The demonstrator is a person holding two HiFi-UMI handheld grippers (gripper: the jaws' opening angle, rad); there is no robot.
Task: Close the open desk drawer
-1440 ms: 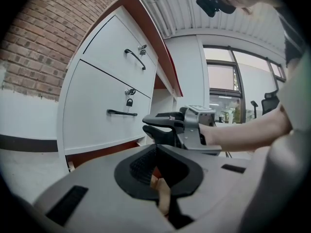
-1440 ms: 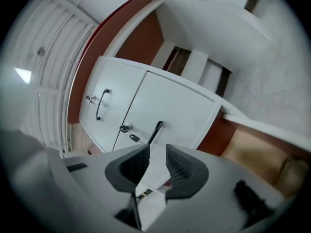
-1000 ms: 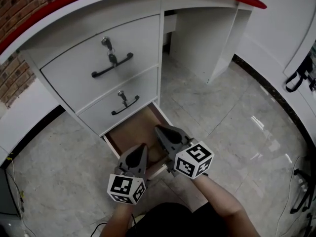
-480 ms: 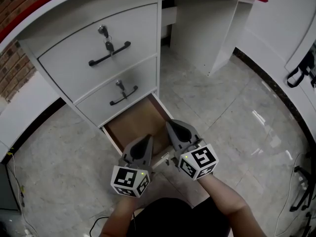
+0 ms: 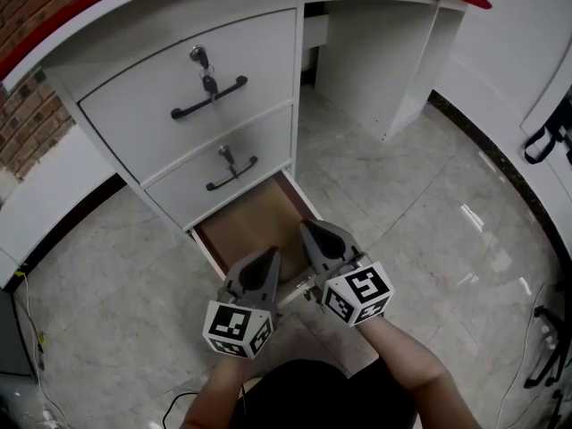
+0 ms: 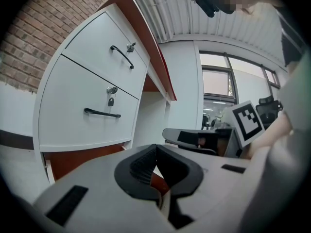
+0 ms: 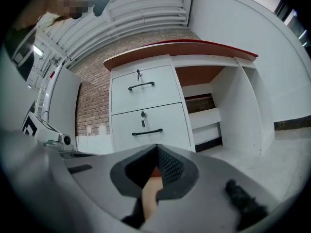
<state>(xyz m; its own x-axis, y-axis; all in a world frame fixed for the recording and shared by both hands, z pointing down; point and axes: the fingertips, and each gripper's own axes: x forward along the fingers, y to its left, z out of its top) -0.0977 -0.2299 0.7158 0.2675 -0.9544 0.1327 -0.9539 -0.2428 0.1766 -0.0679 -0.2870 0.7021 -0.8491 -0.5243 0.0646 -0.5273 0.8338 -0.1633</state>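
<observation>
While both pairs of fingers were pressed together on nothing, left gripper and right gripper sat side by side over the near end of the open drawer. It stood pulled out at floor level, under two closed drawers of the desk.

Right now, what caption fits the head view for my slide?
Left gripper and right gripper, both shut, at the front of the open bottom drawer, two closed drawers above.
</observation>
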